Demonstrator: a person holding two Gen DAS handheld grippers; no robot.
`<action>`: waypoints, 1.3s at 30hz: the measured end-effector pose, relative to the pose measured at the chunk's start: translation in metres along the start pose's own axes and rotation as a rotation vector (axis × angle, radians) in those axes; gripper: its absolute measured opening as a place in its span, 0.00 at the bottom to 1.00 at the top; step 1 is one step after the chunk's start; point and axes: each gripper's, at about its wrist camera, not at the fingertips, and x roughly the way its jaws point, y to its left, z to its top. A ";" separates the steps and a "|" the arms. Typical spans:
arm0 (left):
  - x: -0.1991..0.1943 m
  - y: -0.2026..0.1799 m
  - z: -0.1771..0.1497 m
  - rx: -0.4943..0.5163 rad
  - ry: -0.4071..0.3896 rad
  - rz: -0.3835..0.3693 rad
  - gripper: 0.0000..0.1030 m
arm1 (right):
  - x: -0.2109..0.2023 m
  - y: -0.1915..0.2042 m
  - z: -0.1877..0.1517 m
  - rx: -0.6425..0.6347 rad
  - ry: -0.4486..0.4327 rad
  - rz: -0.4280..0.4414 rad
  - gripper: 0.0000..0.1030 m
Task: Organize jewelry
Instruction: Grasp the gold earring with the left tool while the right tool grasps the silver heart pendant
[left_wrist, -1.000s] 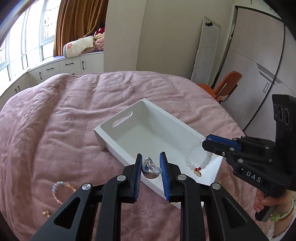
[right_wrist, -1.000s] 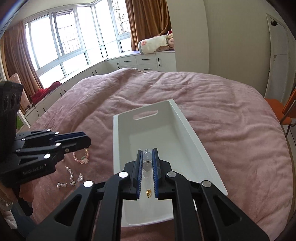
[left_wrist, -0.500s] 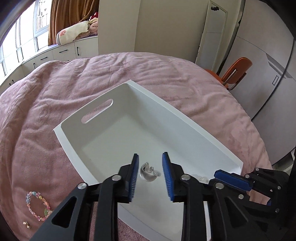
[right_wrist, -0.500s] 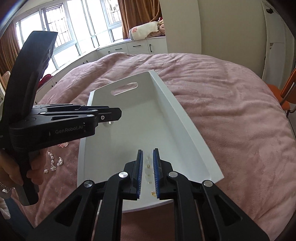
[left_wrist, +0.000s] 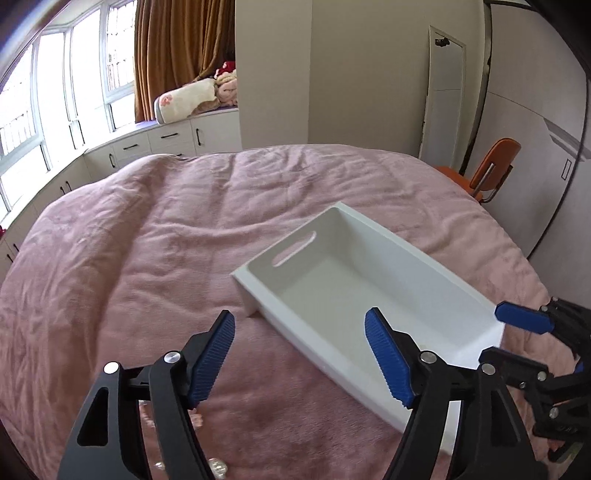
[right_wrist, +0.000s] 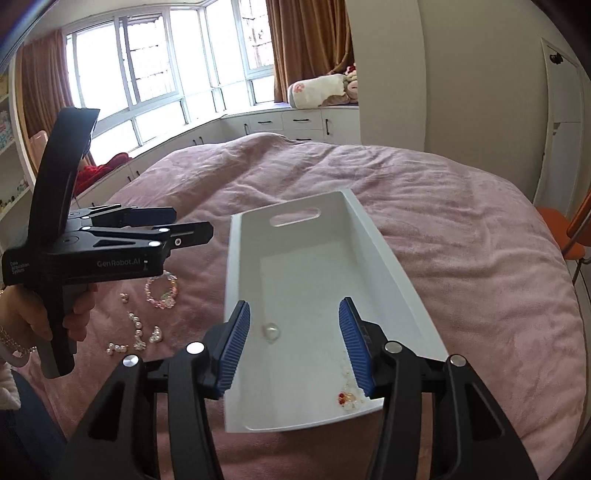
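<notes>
Both tools now wide open and empty: left tool (left_wrist: 299, 354) off the tray's left edge, over the pink bed (left_wrist: 147, 240); right tool (right_wrist: 295, 339) over the near end of the white tray (right_wrist: 413, 295). Half a second ago left was part open around a clear charm and right nearly closed on a bead bracelet; a second ago both were gripping. Both drops done. Clear charm (right_wrist: 270, 331) now lying on tray floor, between the right tool's pads from that view. Bead bracelet (right_wrist: 349, 387) with red and gold charm down in near right corner of tray, partly behind right pad. Two pieces binned. Still loose on bed left of tray: pink beaded bracelet (right_wrist: 162, 293), pearl strand (right_wrist: 136, 330), small bits beside it. Likely next: left tool back over that cluster for another pick. Small, slippery pieces on soft blanket, so grip may sink or miss.
</notes>
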 end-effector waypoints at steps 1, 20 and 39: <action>-0.008 0.011 -0.006 0.001 -0.006 0.015 0.75 | 0.000 0.011 0.002 -0.017 -0.004 0.018 0.55; -0.031 0.169 -0.155 -0.113 0.104 0.180 0.80 | 0.111 0.188 -0.009 -0.227 0.156 0.111 0.48; 0.019 0.212 -0.178 -0.220 0.136 0.117 0.73 | 0.179 0.203 -0.047 -0.219 0.281 0.097 0.44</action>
